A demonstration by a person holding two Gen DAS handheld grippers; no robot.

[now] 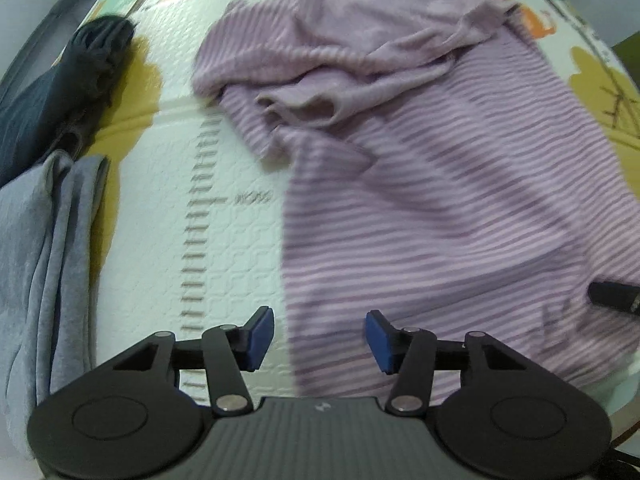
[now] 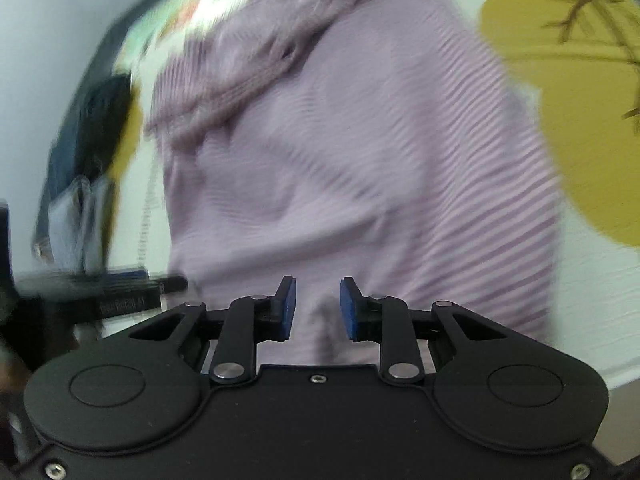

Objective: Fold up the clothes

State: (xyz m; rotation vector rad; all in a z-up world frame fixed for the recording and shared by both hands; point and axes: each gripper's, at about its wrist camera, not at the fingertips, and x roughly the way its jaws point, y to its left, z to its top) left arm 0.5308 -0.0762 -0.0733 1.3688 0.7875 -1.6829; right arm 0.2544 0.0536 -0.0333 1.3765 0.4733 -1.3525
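Below me lies the striped shirt, lilac with thin darker bands, spread over the mat. Its lower body lies fairly flat, while the upper part is bunched, with a sleeve folded across it and its cuff gaping open.

My left gripper hovers over the shirt's left edge: the left pad is above bare mat, the right pad above the stripes. Its blue pads stand wide apart and hold nothing.

My right gripper hangs over the shirt's lower part, near the hem. Its fingers are also apart, a narrower gap than on the left, with only cloth showing between them; I cannot tell whether the tips touch the fabric. That view is smeared with blur.

In the left view, a black tip of the right gripper shows at the right edge, over the shirt. In the right view, the left gripper shows as a dark blur at the left edge.

Off to the left on the mat lie a grey garment and, farther up, a dark garment, both apart from the shirt. The mat is white and quilted, with mustard patches and a printed ruler scale beside the shirt.
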